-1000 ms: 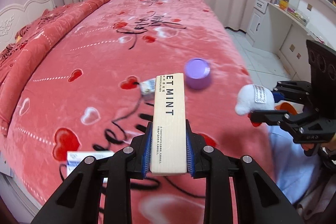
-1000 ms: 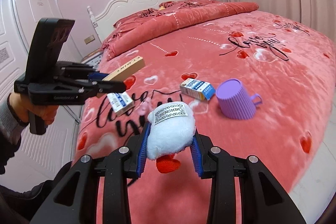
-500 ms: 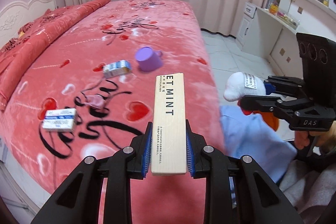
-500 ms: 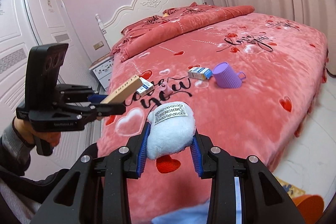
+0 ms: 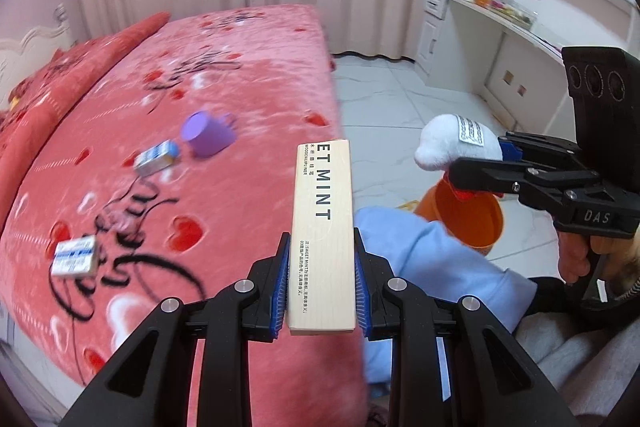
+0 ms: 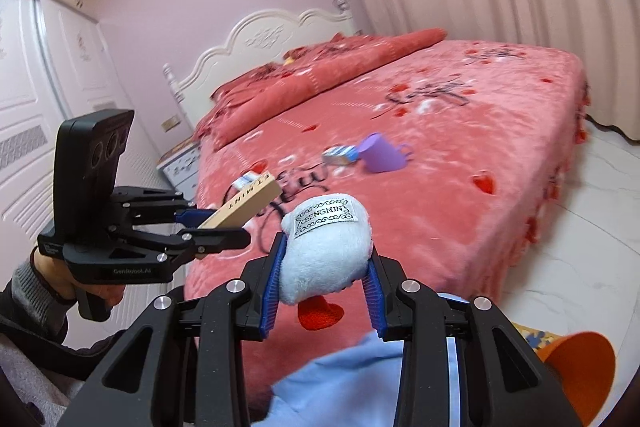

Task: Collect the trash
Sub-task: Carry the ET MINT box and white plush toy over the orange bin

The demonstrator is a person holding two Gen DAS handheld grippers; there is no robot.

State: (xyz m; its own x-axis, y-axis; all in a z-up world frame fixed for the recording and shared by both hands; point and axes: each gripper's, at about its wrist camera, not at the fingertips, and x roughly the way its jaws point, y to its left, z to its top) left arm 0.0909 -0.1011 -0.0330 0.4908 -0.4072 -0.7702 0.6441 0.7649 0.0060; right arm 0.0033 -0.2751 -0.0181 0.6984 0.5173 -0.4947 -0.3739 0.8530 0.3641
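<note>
Beside the bed's near edge, the left gripper (image 5: 321, 291) grasps a flat wooden box (image 5: 323, 227) and the right gripper (image 6: 323, 289) is clenched on a white plush toy (image 6: 326, 251), which hangs just over the rim of an orange bin (image 5: 470, 219) on the floor to the right. Neither piece is in the bin yet. Left on the bed (image 5: 248, 75) are a purple cup (image 5: 206, 135), two small blue-and-white cartons (image 5: 157, 157) (image 5: 75, 255), and something small and pink, too blurred to name.
</note>
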